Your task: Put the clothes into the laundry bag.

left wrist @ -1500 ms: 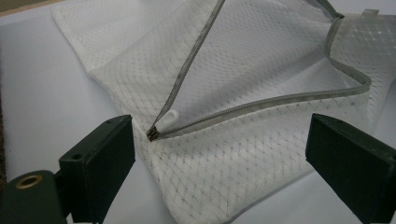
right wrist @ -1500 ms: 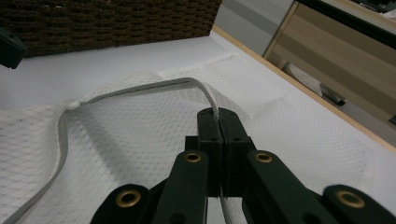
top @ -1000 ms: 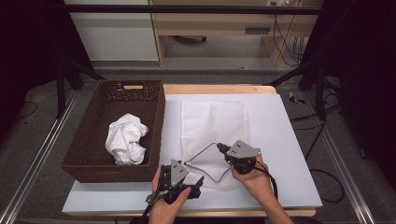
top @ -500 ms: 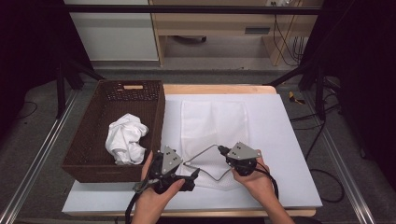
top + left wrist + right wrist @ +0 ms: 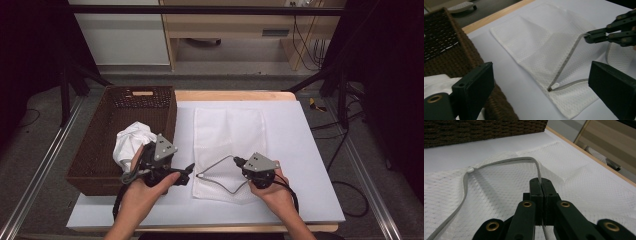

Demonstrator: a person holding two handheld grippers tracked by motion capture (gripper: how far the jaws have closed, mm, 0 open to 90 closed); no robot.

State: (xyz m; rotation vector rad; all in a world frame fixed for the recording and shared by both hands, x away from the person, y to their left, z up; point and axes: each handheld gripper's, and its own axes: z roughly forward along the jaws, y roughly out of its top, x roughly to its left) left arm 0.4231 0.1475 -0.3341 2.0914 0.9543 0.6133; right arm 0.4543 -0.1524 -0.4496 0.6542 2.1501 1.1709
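A white mesh bag lies flat on the white table top. My right gripper is shut on the bag's grey zipper edge and holds it raised, so the mouth gapes. In the right gripper view the jaws pinch that edge above the mesh. My left gripper hangs open and empty beside the basket's right wall, pointing at the bag. The left gripper view shows its wide jaws, the bag, the zipper's end and the right gripper.
A dark wicker basket stands at the table's left with a crumpled white cloth in it. The cloth lies close under my left gripper. Dark stands and cables flank the table.
My left gripper has risen and moved away from the front edge, toward the basket and the cloth. The right gripper has kept still with the zipper edge in it.
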